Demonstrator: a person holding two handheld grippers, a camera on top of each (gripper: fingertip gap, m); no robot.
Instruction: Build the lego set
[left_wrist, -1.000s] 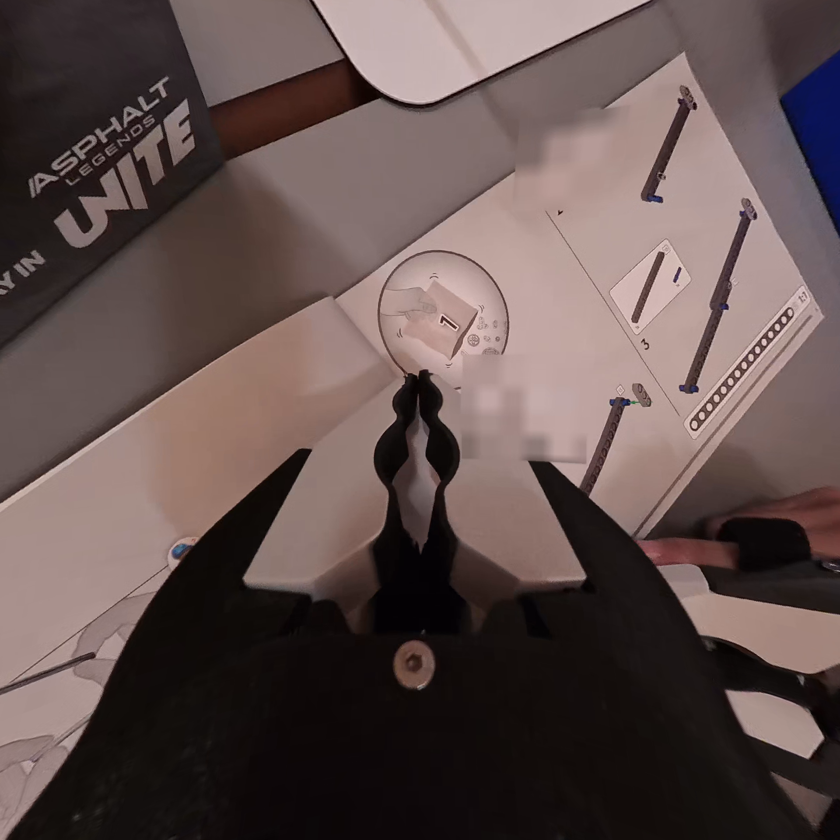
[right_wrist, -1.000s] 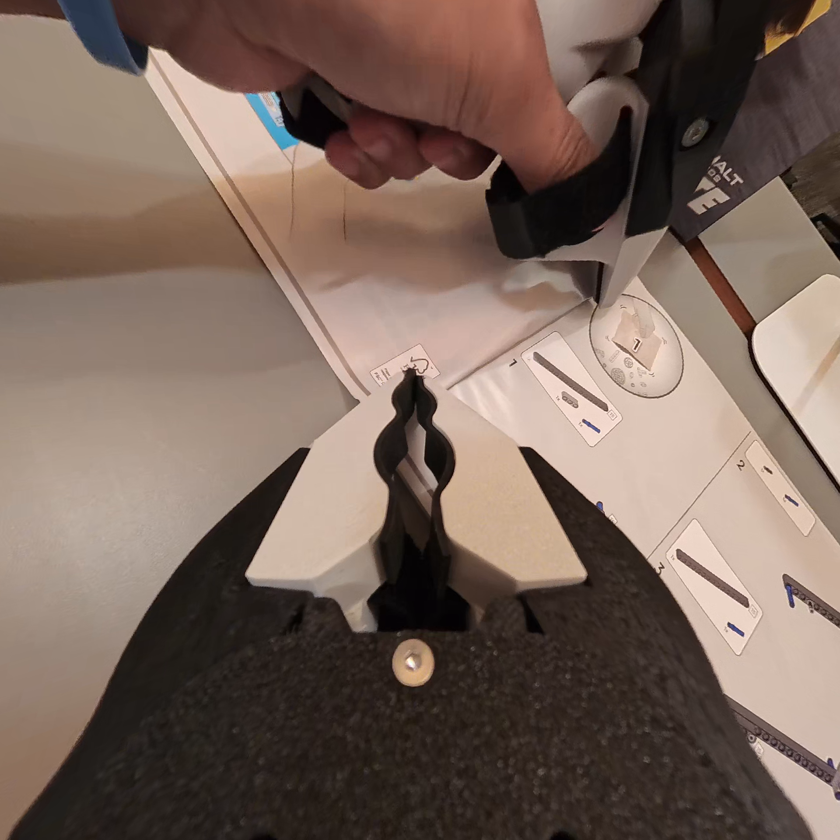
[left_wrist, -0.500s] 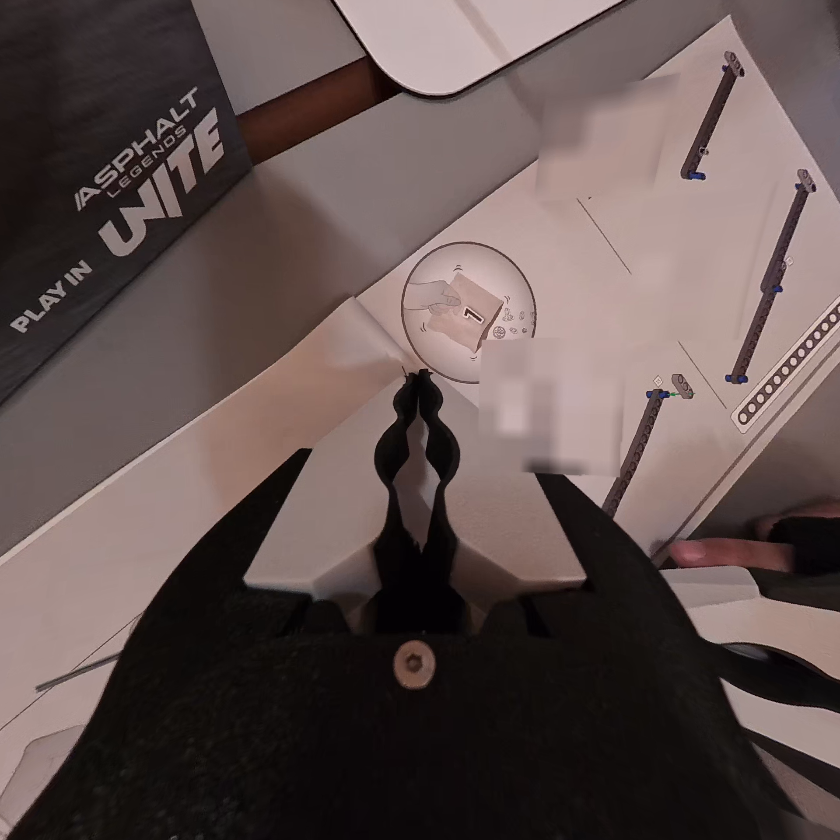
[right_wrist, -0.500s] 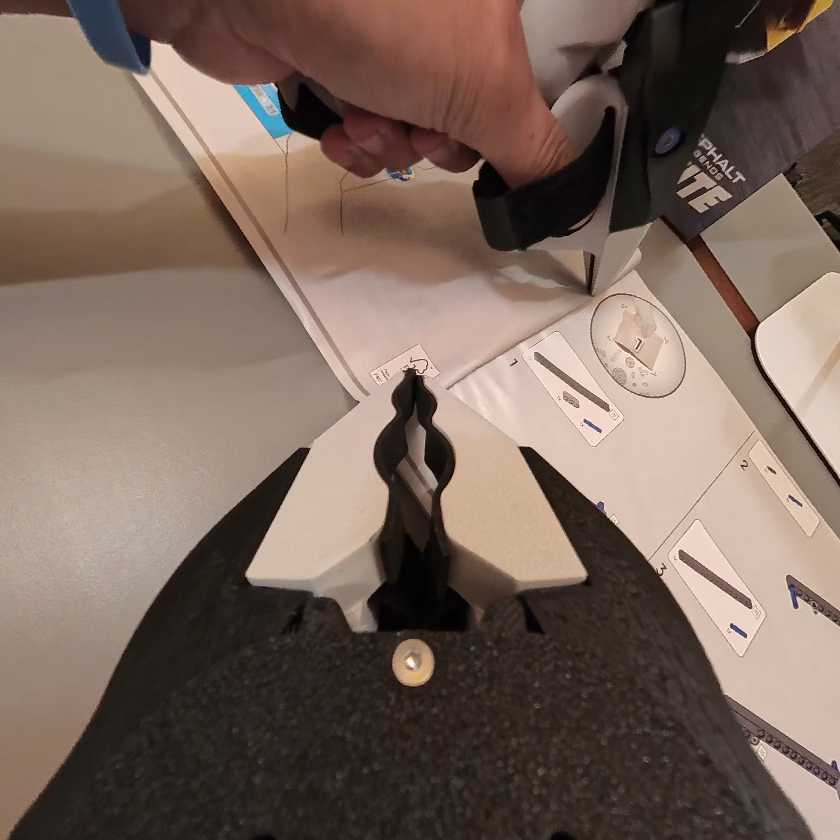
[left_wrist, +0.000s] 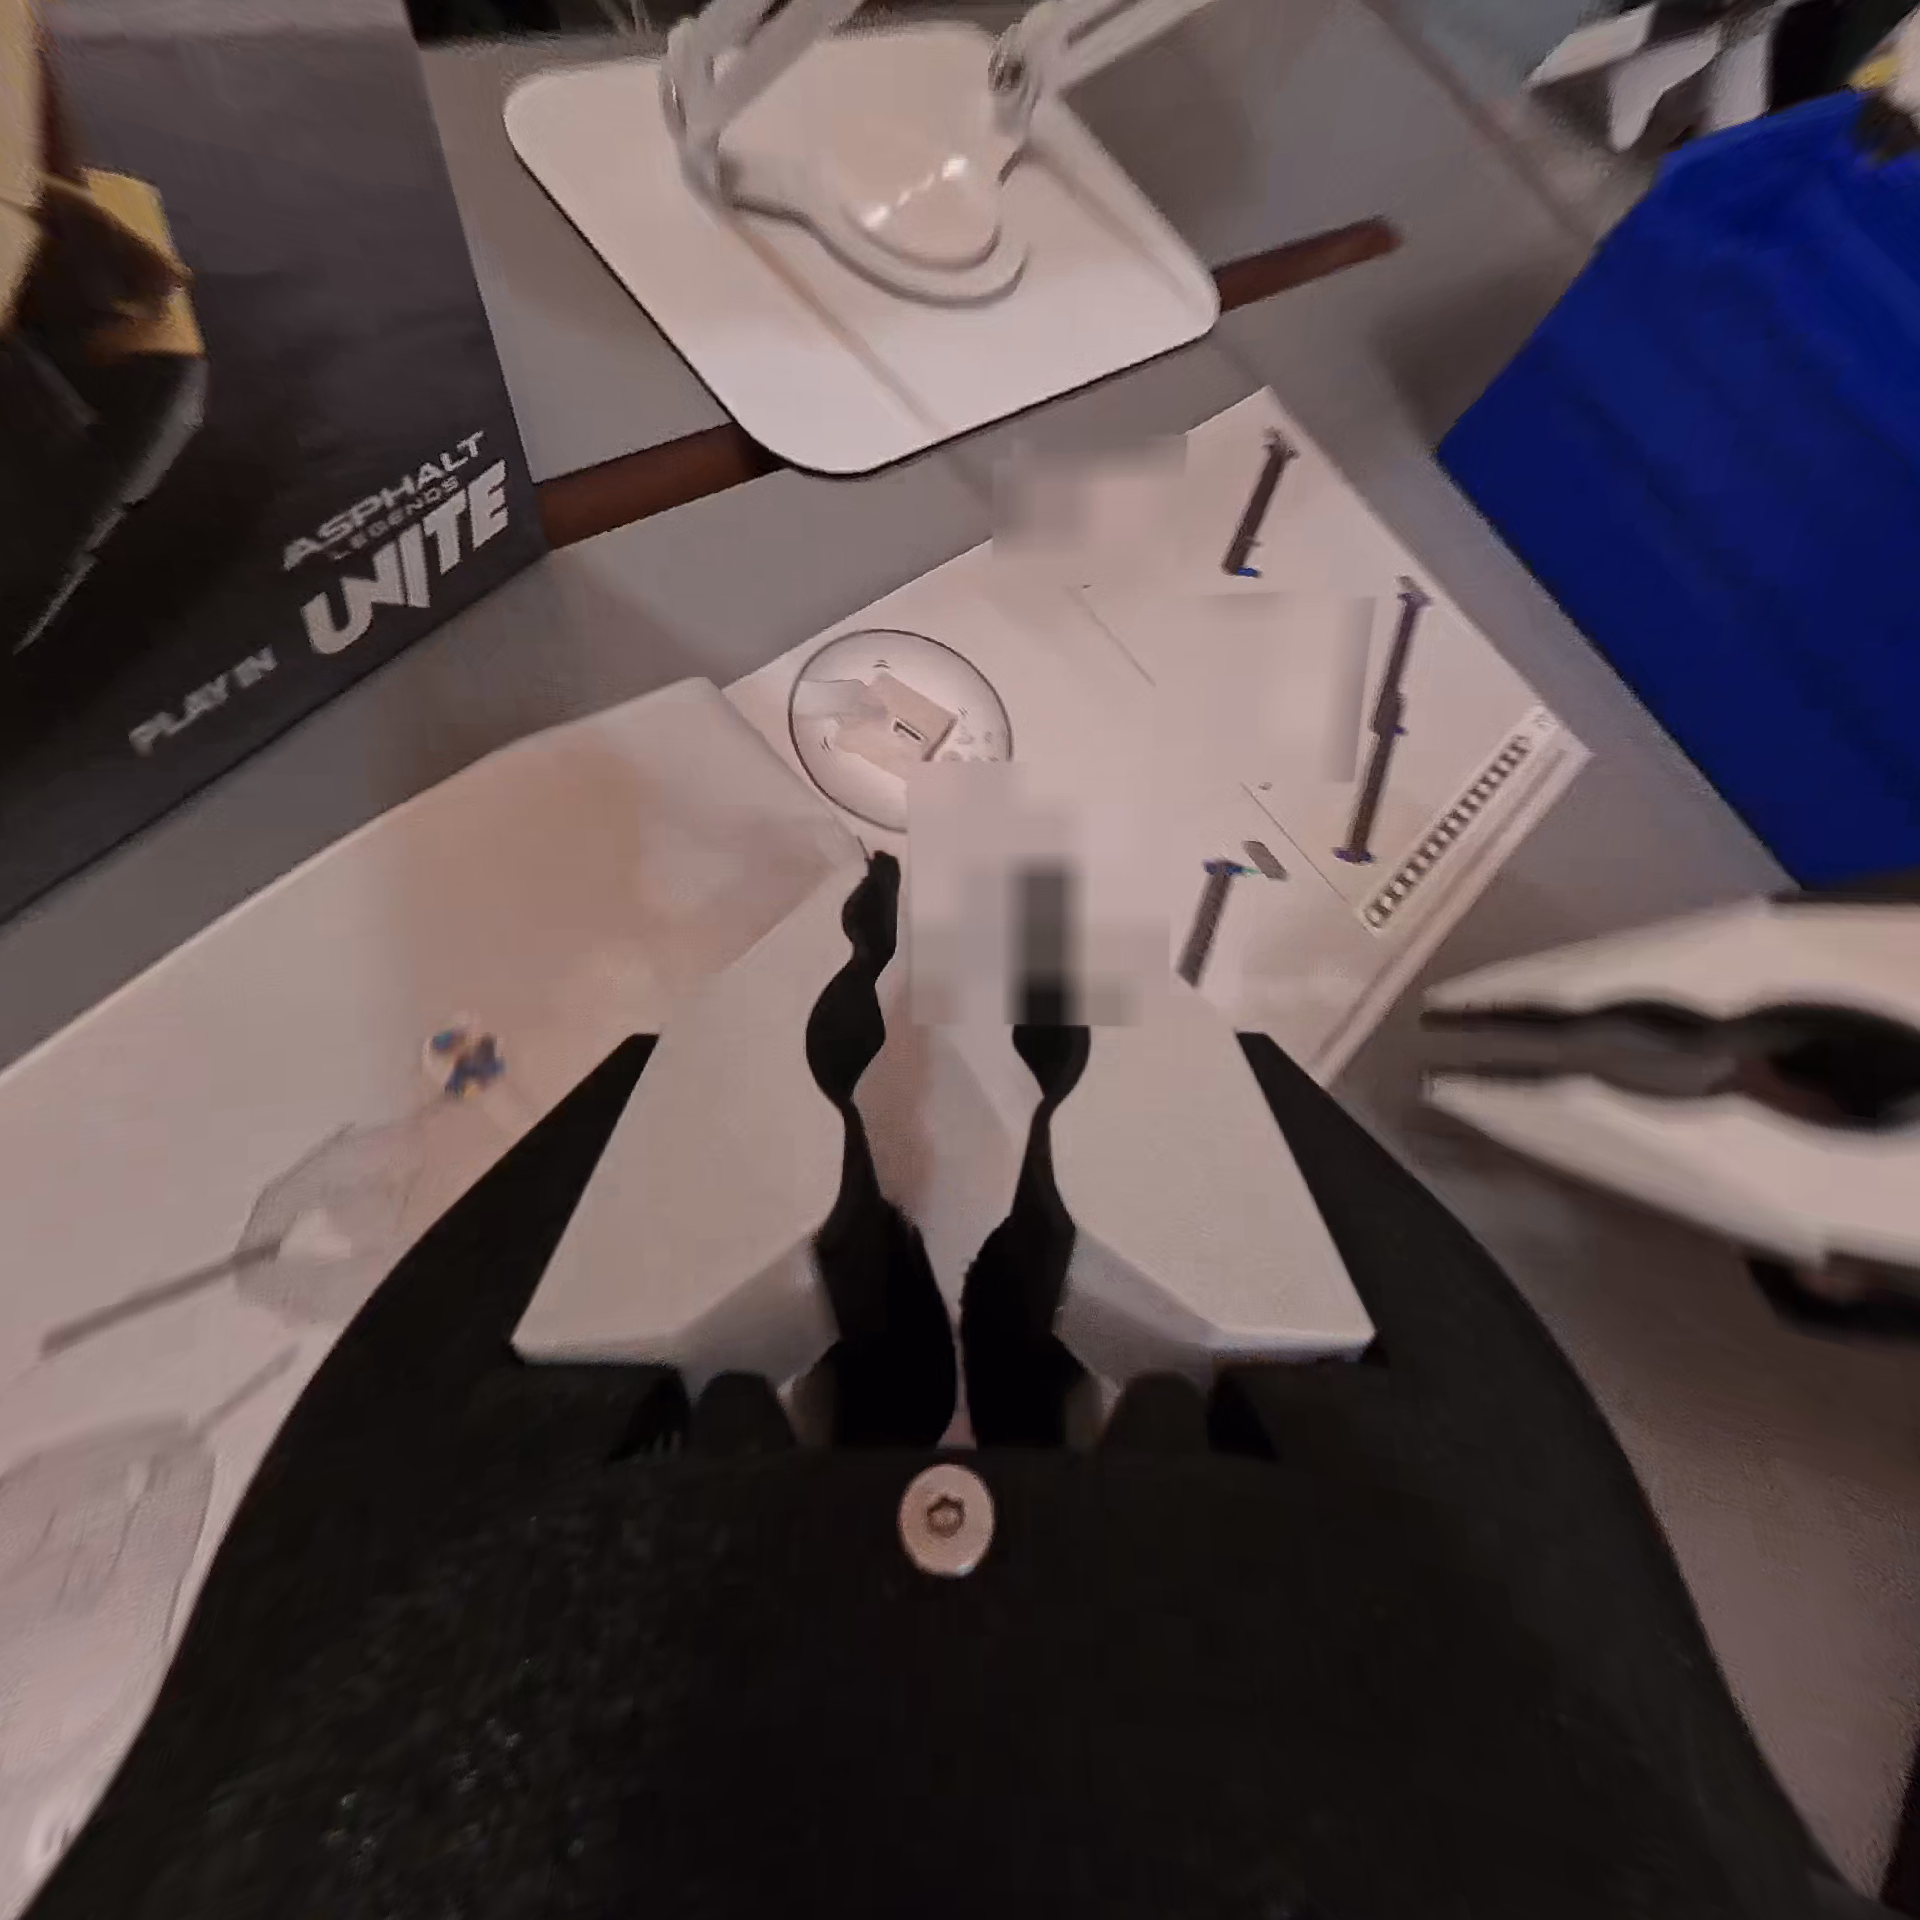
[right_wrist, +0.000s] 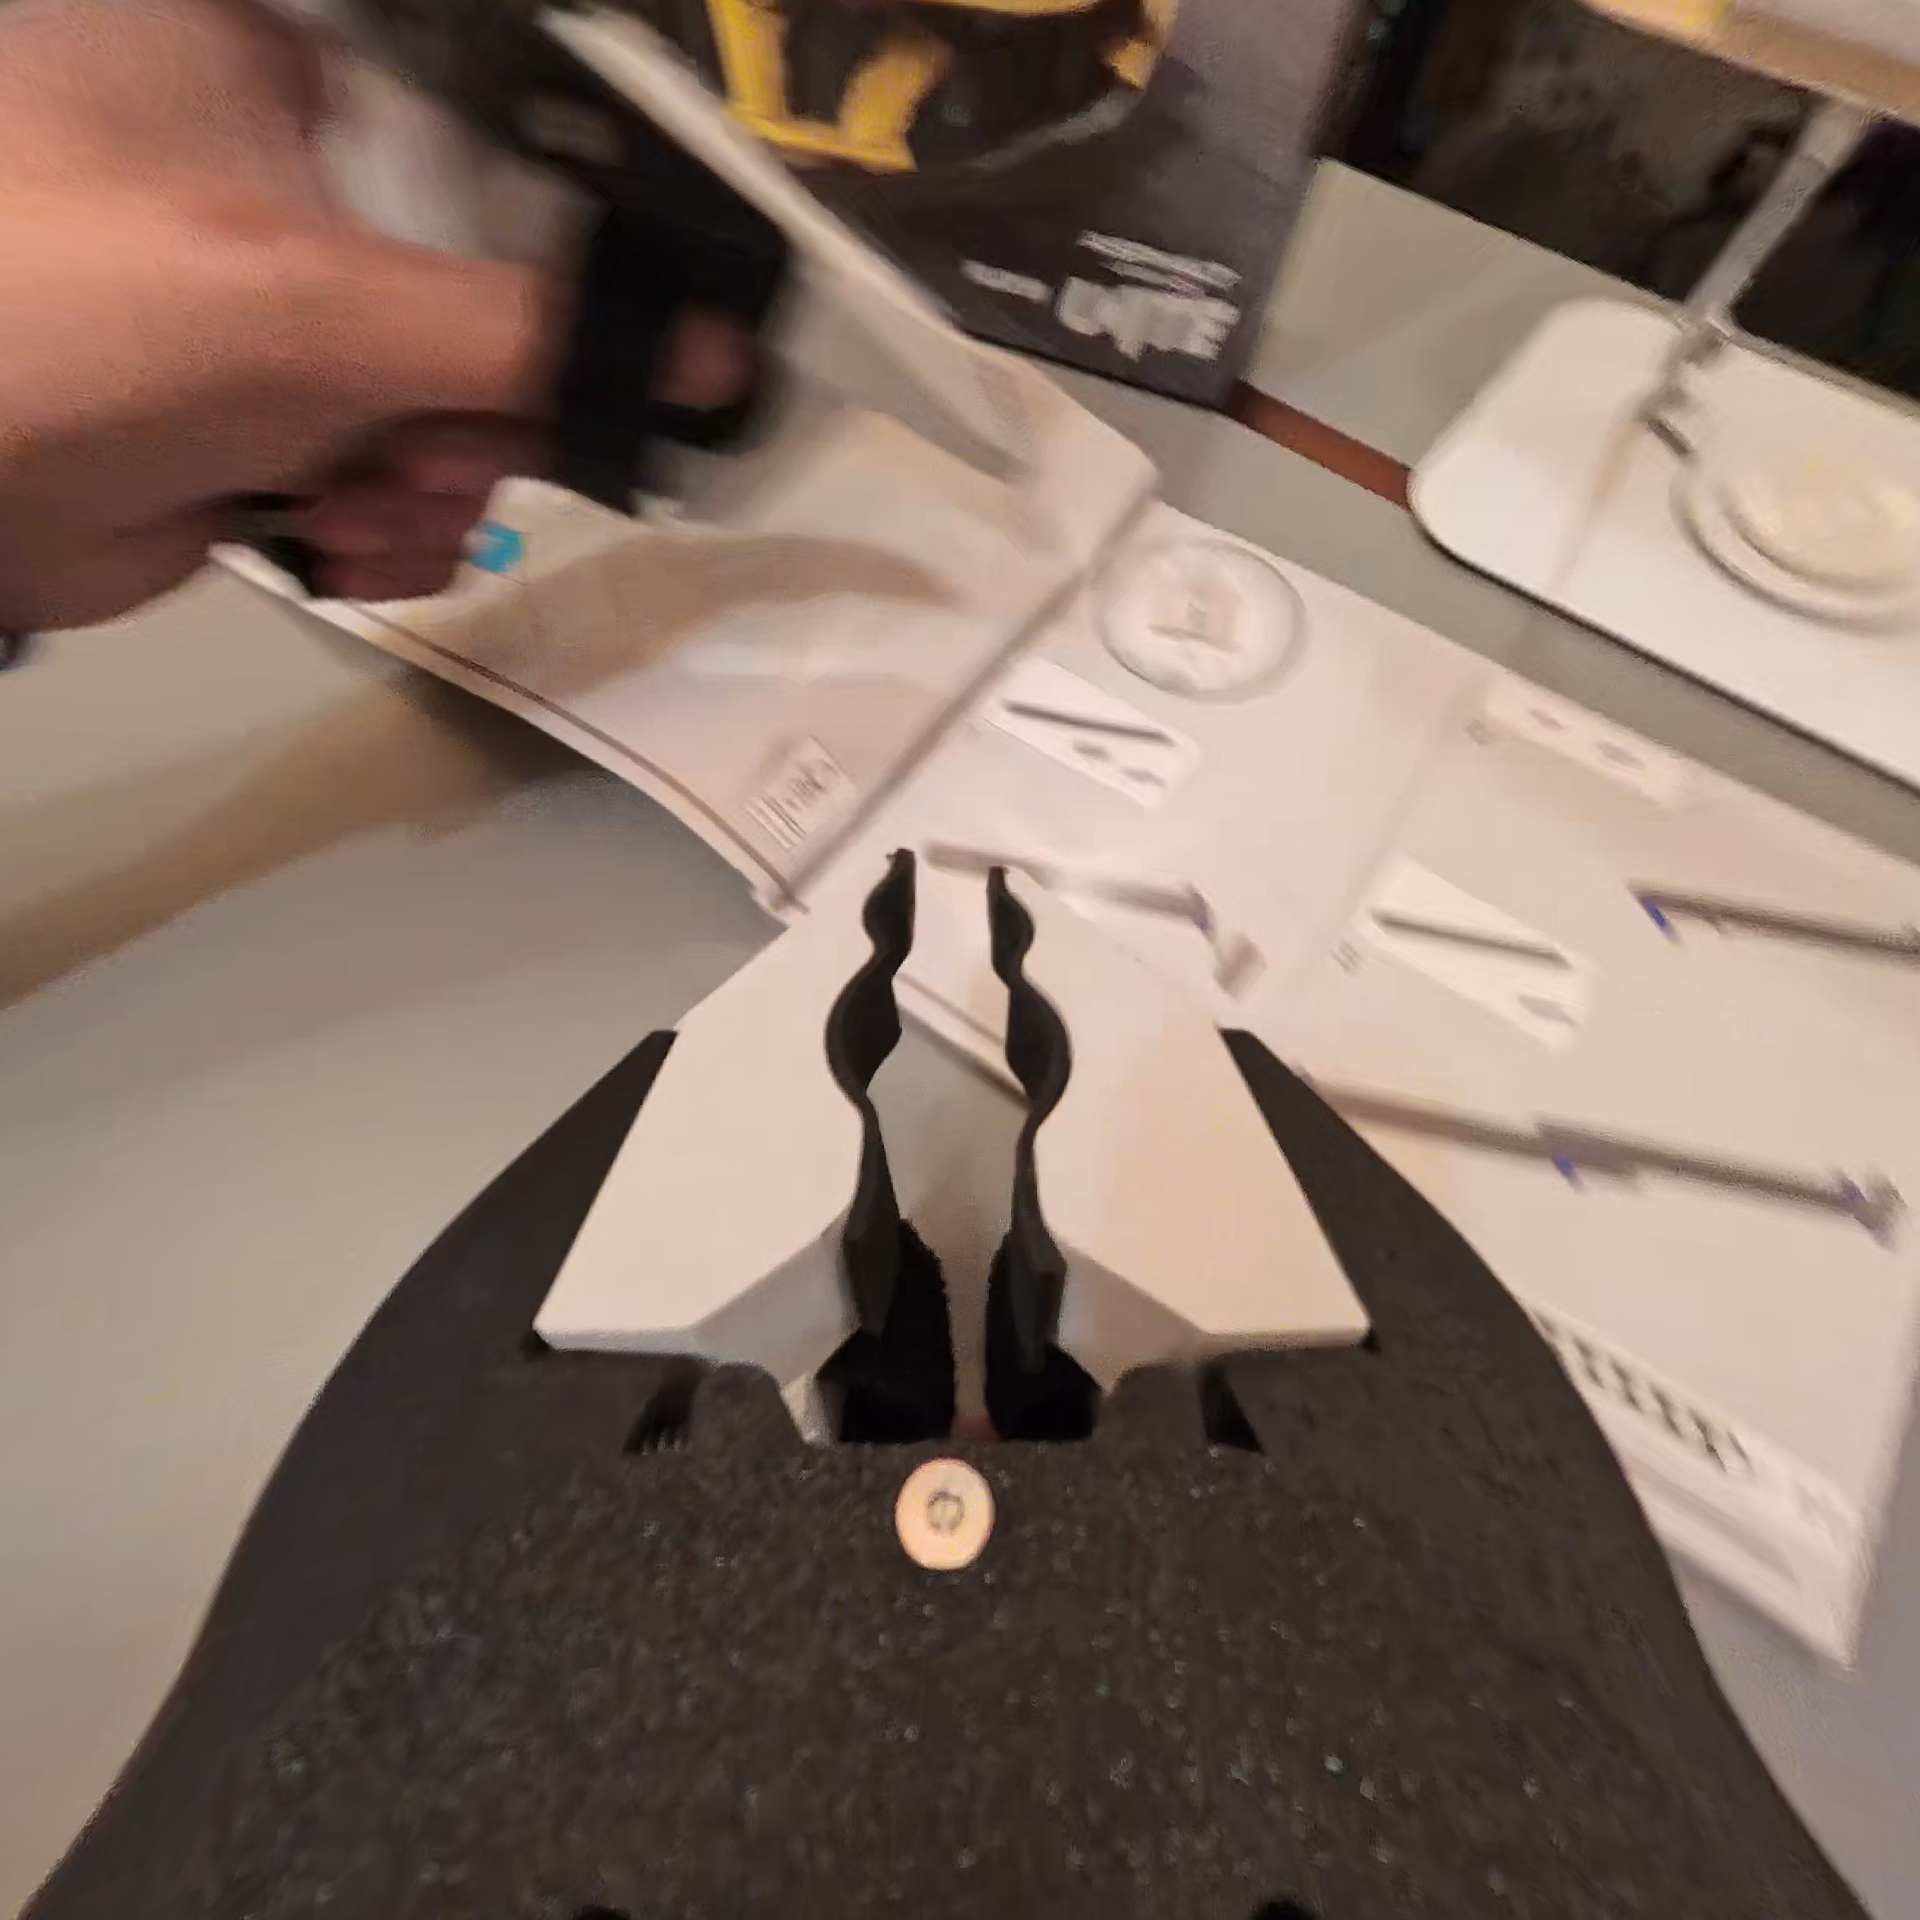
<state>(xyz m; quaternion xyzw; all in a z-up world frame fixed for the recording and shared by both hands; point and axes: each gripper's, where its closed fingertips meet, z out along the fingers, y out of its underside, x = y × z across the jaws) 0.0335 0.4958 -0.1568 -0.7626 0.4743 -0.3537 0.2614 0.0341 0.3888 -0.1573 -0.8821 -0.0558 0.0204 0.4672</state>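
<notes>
The open instruction booklet (left_wrist: 644, 831) lies on the grey table, its right page (right_wrist: 1455, 935) printed with building steps. My left gripper (left_wrist: 961, 883) is open and empty above the booklet's fold; a mosaic patch hides its right fingertip. My right gripper (right_wrist: 948, 871) is open and empty over the booklet's near edge. It also shows at the right of the left wrist view (left_wrist: 1662, 1049). In the right wrist view a hand (right_wrist: 208, 312) holds the left gripper (right_wrist: 665, 312) above the left page, blurred by motion. That page (right_wrist: 831, 488) curves up near the fold.
A dark product box (left_wrist: 260, 416) stands at the back left, also in the right wrist view (right_wrist: 1039, 156). A white stand base (left_wrist: 862, 260) sits behind the booklet (right_wrist: 1558, 520). A blue object (left_wrist: 1714, 468) is at the right. Bare grey table (right_wrist: 312, 1091) lies left of the booklet. My hands' fingertips stand some 11 cm from each other. My left tips are about 35 cm from the blue object (left_wrist: 1714, 468), my right tips only 25 cm.
Both grippers were shut and are now open. The left gripper has let go of the page and pulled back and up. The right gripper has drawn back and turned; both views blur.
</notes>
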